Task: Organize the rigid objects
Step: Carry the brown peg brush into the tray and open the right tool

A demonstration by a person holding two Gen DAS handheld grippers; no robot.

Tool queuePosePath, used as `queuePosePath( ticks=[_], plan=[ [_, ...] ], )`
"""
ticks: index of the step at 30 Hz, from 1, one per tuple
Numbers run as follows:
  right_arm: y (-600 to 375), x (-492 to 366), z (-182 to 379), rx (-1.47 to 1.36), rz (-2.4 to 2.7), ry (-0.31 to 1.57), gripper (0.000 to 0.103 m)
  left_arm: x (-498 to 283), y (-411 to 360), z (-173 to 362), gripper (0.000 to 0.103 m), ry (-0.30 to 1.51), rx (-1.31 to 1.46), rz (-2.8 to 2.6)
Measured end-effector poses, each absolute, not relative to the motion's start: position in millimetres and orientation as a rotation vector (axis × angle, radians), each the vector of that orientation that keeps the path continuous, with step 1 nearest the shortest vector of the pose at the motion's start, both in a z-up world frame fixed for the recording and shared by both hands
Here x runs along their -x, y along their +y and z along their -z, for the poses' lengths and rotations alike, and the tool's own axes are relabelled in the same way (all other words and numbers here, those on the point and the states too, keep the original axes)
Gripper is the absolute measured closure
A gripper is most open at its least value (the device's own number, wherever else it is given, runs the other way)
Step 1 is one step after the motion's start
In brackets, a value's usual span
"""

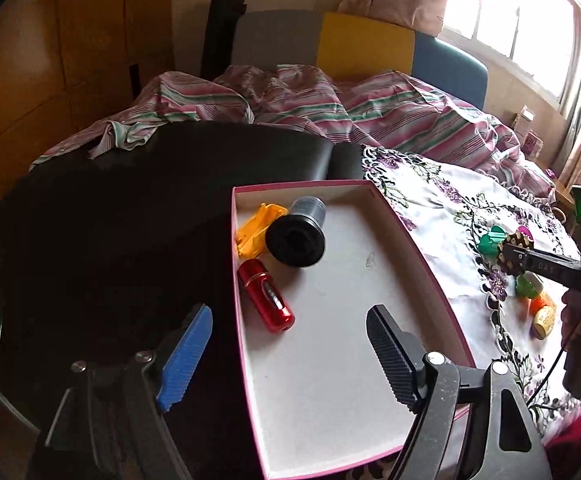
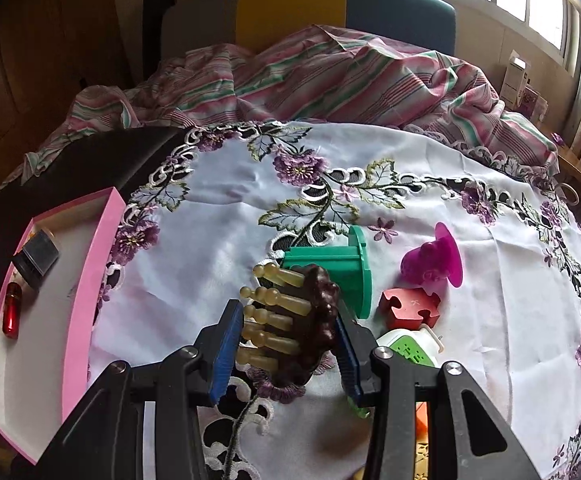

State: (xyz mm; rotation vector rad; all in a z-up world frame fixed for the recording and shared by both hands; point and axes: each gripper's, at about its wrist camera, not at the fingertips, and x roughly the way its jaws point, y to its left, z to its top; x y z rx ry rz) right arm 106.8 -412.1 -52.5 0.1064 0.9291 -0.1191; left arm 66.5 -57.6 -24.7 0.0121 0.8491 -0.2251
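A pink-rimmed box (image 1: pixel 418 256) with a white floor holds a red cylinder (image 1: pixel 265 295), a black round canister (image 1: pixel 296 236) and a yellow piece (image 1: pixel 255 229). My left gripper (image 1: pixel 290 354) is open and empty over the box's near left edge. My right gripper (image 2: pixel 286 340) is shut on a dark brown massager with tan pegs (image 2: pixel 290 320), held just above the embroidered cloth (image 2: pixel 430 208); it also shows in the left wrist view (image 1: pixel 514 254). Beside it lie a green spool (image 2: pixel 342 268), a magenta piece (image 2: pixel 434 262), a red puzzle block (image 2: pixel 408 306) and a green-white plug (image 2: pixel 408 348).
The box (image 2: pixel 90 264) sits left of the cloth on a black surface (image 1: pixel 110 220). A striped blanket (image 2: pixel 330 80) is bunched behind. More small items, orange and yellow, lie near my right gripper (image 1: pixel 542 312). Window and curtains at the right.
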Motion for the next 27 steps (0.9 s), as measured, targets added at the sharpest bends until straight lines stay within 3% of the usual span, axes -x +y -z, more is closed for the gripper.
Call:
queuePosePath(
  ticks=[15,27],
  plan=[
    [-374.4,-101.9,36.1,-0.122,0.0,0.902,0.059,-60.6,-34.9,37.0,0.023,0.895,0.036,0.197],
    [-255.7,-128.7,16.2,-0.032,-0.22,0.867,0.059,-60.5,-12.1,46.2,0.023,0.925,0.101,0.195]
  ],
)
